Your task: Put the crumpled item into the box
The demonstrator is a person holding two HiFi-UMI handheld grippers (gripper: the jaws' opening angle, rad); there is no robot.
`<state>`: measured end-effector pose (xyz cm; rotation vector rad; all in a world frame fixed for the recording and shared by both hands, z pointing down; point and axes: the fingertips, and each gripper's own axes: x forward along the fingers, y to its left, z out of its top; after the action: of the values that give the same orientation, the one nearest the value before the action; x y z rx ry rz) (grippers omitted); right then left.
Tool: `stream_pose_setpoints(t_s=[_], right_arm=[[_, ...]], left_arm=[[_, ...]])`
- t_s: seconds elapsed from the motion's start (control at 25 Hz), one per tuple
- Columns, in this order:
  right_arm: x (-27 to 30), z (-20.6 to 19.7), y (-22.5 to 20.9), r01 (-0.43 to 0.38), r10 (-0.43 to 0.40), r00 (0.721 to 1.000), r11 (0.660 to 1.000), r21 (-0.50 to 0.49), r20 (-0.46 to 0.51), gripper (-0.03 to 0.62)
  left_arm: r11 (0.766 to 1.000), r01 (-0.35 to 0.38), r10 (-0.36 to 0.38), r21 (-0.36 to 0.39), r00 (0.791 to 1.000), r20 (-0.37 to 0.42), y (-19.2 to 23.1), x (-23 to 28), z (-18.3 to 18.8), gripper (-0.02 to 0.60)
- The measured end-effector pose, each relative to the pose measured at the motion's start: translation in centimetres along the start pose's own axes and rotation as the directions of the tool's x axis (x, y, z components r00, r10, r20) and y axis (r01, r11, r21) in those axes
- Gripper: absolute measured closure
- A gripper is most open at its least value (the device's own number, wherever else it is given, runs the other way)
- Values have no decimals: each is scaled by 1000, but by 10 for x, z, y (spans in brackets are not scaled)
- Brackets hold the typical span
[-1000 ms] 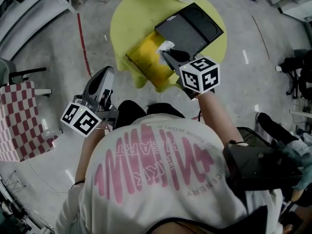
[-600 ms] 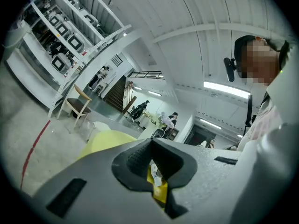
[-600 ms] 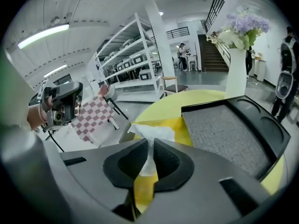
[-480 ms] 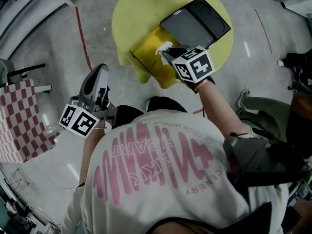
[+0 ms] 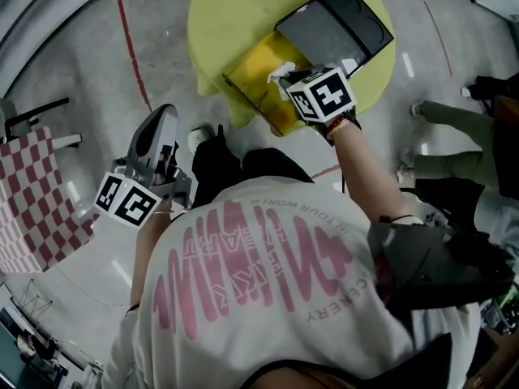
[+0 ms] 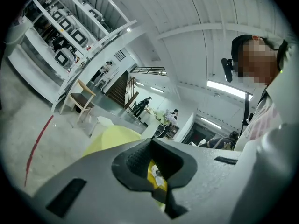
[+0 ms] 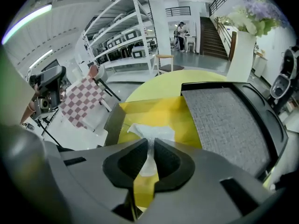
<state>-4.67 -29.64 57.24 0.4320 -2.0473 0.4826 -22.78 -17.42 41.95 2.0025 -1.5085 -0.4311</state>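
A crumpled white tissue point(image 5: 280, 73) hangs over the open yellow box point(image 5: 250, 86), which lies on a round yellow-green table point(image 5: 227, 14). My right gripper point(image 5: 285, 82) still pinches the tissue point(image 7: 150, 133), though its jaws are opening. In the right gripper view the tissue droops from the gripper point(image 7: 151, 143) above the box's yellow inside point(image 7: 154, 112). The box's dark grey lid point(image 5: 332, 31) lies open behind it. My left gripper point(image 5: 165, 118) hangs low at the left, away from the table, shut and holding nothing point(image 6: 150, 141).
A chair with a red-checked cover point(image 5: 32, 193) stands on the floor at left. A red line point(image 5: 134, 55) runs across the floor near the table. Another person's legs point(image 5: 454, 128) are at right. A white vase with flowers point(image 7: 243, 45) stands at the table's far edge.
My right gripper has carried the tissue forward, from the box's near edge to over its yellow inside. The left gripper has stayed where it was.
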Motion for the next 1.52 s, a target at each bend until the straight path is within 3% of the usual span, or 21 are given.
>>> stream_pose_setpoints(t_s=[0.28, 0.52, 1.2, 1.52], right_arm=[[11, 6, -3, 44, -42, 999, 993, 113, -24, 557], [18, 3, -7, 98, -87, 994, 981, 169, -72, 556], [24, 0, -12, 110, -89, 990, 973, 202, -110, 537], [28, -2, -11, 131, -109, 984, 978, 160, -140, 536]], left_arm=[[992, 120, -124, -33, 982, -143, 23, 28, 1, 574], [982, 186, -191, -44, 965, -181, 38, 49, 19, 574], [978, 203, -208, -46, 957, -202, 54, 56, 25, 574], [979, 195, -202, -51, 956, -213, 55, 47, 18, 574]])
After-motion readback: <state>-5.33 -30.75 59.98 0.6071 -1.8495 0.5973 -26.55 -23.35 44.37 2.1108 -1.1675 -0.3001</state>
